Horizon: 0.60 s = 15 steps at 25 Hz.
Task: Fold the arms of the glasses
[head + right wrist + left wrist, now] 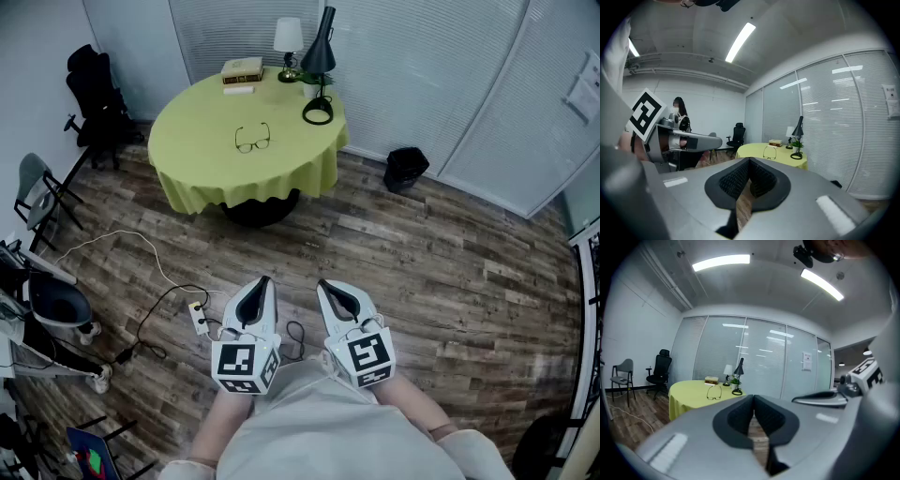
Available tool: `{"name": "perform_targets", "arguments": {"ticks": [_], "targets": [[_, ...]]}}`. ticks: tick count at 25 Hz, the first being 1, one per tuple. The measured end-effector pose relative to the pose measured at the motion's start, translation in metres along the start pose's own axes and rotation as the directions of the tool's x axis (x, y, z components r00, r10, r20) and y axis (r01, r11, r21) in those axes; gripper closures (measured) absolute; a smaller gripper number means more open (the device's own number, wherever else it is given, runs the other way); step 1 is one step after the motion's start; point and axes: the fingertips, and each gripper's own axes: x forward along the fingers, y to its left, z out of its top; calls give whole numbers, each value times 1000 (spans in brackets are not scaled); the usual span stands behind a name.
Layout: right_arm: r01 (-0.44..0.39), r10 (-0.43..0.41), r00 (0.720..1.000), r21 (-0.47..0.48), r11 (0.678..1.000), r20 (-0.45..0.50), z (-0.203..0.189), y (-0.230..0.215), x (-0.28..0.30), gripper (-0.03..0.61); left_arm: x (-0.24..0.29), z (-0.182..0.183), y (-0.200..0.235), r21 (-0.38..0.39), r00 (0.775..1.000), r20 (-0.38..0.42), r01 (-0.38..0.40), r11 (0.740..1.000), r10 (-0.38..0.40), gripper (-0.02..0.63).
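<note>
The pair of thin dark-framed glasses [252, 141] is seen lying near the middle of a round surface draped in a yellow-green cloth [202, 155], at 12 o'clock in the head view and well apart from both claws. Its arms appear to be spread open and are pointed towards 12 o'clock, with the lenses turned towards 6 o'clock.

On the same surface, a small stack of books [242, 71] is set at the far rim at 12 o'clock from the glasses. A white-shaded table lamp [288, 42], a small green plant [310, 81] and a black desk lamp with a ring base [319, 70] are grouped at about 1 o'clock.

The left claw [262, 281] and the right claw [323, 284] are held side by side at 6 o'clock in the head view, above the wood-plank floor [441, 272]. In each claw's own view the two dark padded tips are seen pressed together, with nothing caught between them and only floor showing through the gap lower down.

A black waste bin [405, 169] is placed on the floor at 3 o'clock from the surface. A black office chair [94, 94] is seen at 9 o'clock, and a white power strip with cables [199, 319] lies just beside the left claw at 9 o'clock.
</note>
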Motion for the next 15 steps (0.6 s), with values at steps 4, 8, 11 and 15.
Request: {"name": "perform_targets", "arguments": {"ticks": [4,8,11,15], "targets": [[-5,5,1000,6,1000,-20,-6,-7,3,580,5,-4,-6,21,1000,-2,5,1000,-5,607],[-6,6,1000,0,1000,-25,-8,-12,4,578,13,-9,-10,20,1000,-10,11,1000,-11,607],[-20,20,999,4,1000,-33,-14,-16,3,578,16,-14,-13,12,1000,-15,5,1000,-4,607],[-47,49,998,40,998,-43,-26,-24,7,580,27,-23,-19,15,999,-36,-1,1000,1,607]]}}
